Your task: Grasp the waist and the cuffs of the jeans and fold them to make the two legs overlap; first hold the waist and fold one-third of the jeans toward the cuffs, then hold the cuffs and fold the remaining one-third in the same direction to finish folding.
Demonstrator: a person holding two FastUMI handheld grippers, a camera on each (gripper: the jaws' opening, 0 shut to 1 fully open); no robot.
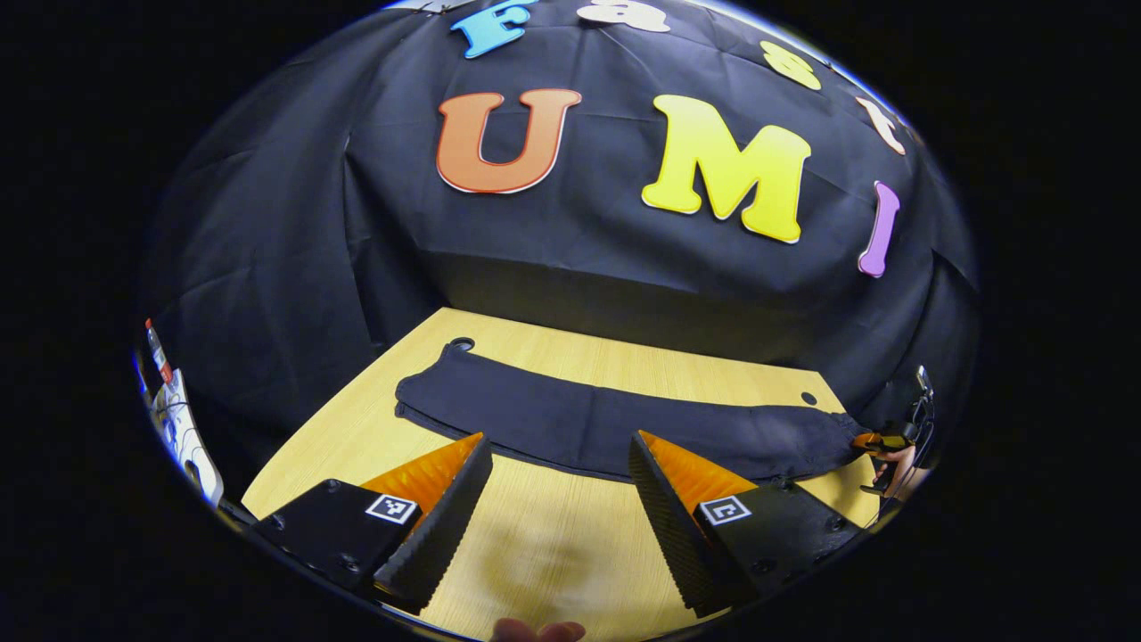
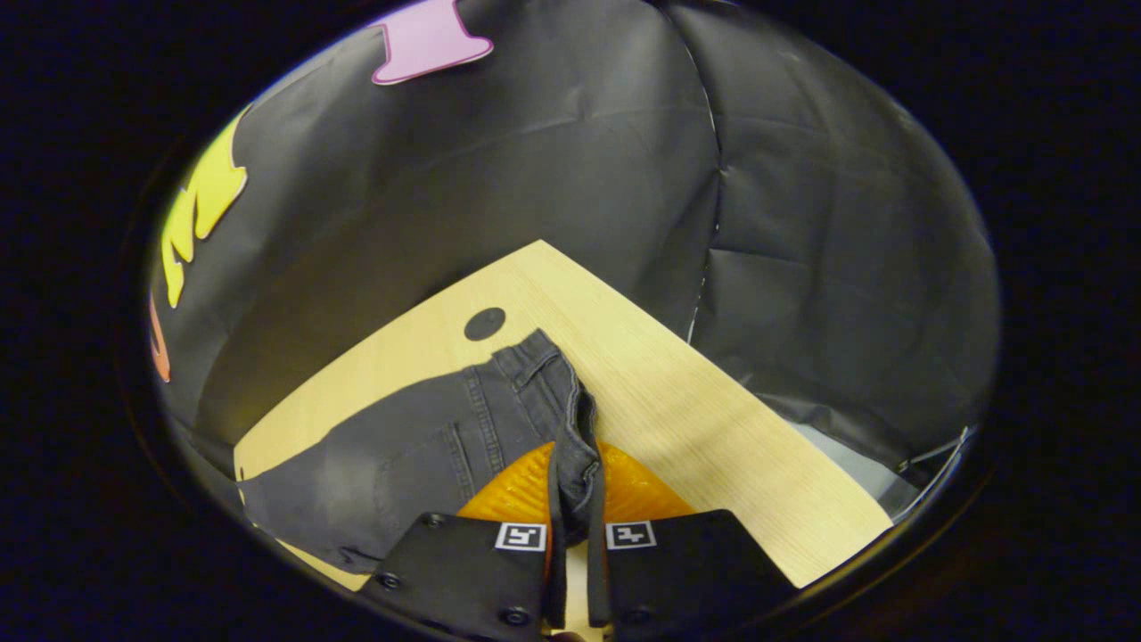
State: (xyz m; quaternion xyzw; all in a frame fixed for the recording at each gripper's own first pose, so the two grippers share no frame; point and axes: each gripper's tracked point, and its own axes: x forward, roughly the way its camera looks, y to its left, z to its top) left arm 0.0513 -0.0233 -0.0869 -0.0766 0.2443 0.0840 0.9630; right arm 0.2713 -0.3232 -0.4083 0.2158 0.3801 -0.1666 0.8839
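Dark jeans (image 1: 606, 423) lie as one long narrow strip across the wooden table (image 1: 553, 544), cuff end (image 1: 423, 397) at the left and waist at the right. My left gripper (image 1: 560, 446) stands open just in front of the strip's near edge, about at its middle, with nothing between its fingers. At the far right of the left gripper view, a hand holds the right gripper (image 1: 878, 441) at the waist end. In the right gripper view, my right gripper (image 2: 575, 468) is shut on the waistband (image 2: 575, 419), which is bunched and slightly raised. The seat of the jeans (image 2: 419, 455) spreads to the left.
The table has a round hole (image 1: 461, 343) near the cuffs and another hole (image 2: 484, 323) beside the waist. The table's right edge (image 2: 802, 499) runs close to the waist. Black cloth walls surround the table. White clutter (image 1: 178, 428) sits beyond the left edge.
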